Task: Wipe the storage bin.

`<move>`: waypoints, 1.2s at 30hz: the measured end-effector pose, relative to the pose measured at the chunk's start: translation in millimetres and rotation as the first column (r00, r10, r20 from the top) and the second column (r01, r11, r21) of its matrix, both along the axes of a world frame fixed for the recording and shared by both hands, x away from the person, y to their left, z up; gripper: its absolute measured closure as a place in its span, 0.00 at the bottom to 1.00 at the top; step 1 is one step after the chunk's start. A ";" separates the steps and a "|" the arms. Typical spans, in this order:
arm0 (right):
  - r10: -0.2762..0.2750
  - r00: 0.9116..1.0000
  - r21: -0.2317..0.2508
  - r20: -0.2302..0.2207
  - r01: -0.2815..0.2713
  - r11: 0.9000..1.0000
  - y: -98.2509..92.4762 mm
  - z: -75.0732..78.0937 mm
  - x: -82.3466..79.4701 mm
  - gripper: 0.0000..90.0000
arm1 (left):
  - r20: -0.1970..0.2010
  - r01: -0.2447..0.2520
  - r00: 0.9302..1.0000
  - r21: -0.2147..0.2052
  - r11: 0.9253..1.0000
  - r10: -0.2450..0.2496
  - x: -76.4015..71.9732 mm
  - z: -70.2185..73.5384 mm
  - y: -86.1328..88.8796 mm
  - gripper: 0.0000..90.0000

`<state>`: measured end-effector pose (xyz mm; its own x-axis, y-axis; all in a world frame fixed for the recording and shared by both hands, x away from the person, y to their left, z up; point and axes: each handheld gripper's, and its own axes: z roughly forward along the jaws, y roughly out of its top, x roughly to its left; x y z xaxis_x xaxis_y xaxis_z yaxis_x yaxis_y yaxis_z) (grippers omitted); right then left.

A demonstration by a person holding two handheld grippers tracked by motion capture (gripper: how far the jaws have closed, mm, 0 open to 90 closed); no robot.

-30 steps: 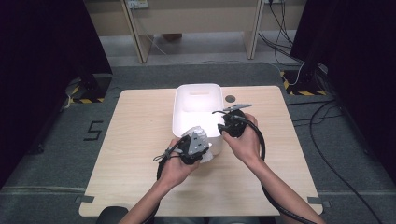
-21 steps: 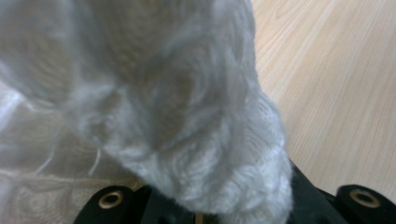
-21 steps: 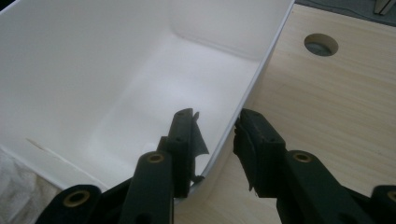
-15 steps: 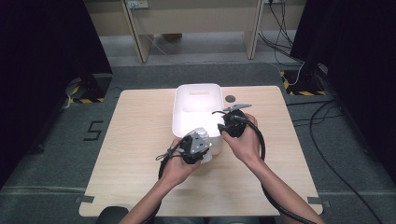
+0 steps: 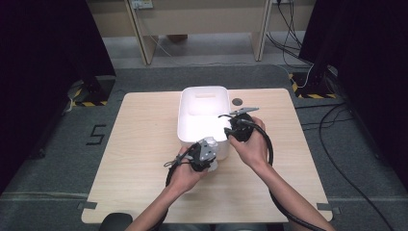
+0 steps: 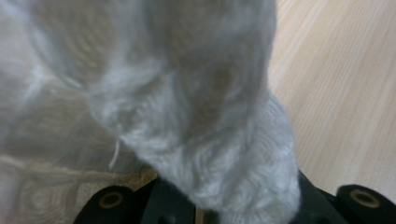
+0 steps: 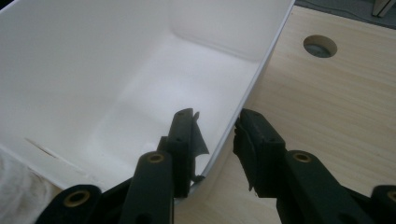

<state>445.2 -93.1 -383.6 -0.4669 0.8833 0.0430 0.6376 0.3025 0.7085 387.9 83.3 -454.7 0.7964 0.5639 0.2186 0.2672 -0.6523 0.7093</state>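
A white plastic bin (image 5: 185, 126) stands at the middle of the wooden table (image 5: 139, 163). My left gripper (image 5: 203, 156) hovers at the bin's near wall, shut on a light grey knitted cloth (image 6: 196, 116) that bulges out over its jaws and hides their tips. The same cloth (image 5: 210, 144) looks pale against the bin. My right gripper (image 7: 217, 128) is at the bin's near right corner (image 5: 226, 132). One jaw is inside the bin, the other outside, and they are shut on the thin white wall (image 7: 243, 93). The bin's inside (image 7: 116, 70) looks bare.
A round cable hole (image 5: 237, 102) lies in the tabletop just right of the bin's far end. Black cables trail from both grippers toward the near edge. Bare wood lies left and right of the bin.
The left gripper has sunk a little with the cloth, close to the bin's near wall. The right gripper has kept still on the bin's corner.
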 end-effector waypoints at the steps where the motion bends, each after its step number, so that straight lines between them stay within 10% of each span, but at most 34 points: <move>1: -0.001 1.000 0.001 -0.002 0.001 1.000 0.1 0.0 -0.1 0.75 | -0.006 -0.001 1.000 0.003 1.000 0.001 0.9 -3.2 -0.3 0.91; 16: 0.004 1.000 0.002 0.009 -0.004 1.000 -0.2 0.4 0.2 0.75 | -0.024 -0.001 1.000 0.002 1.000 0.001 6.3 -18.9 -7.2 0.91; 36: 0.005 1.000 0.006 0.007 -0.006 1.000 -0.4 0.4 0.4 0.75 | 0.043 0.039 0.998 -0.055 0.998 -0.037 0.0 23.3 -15.8 0.91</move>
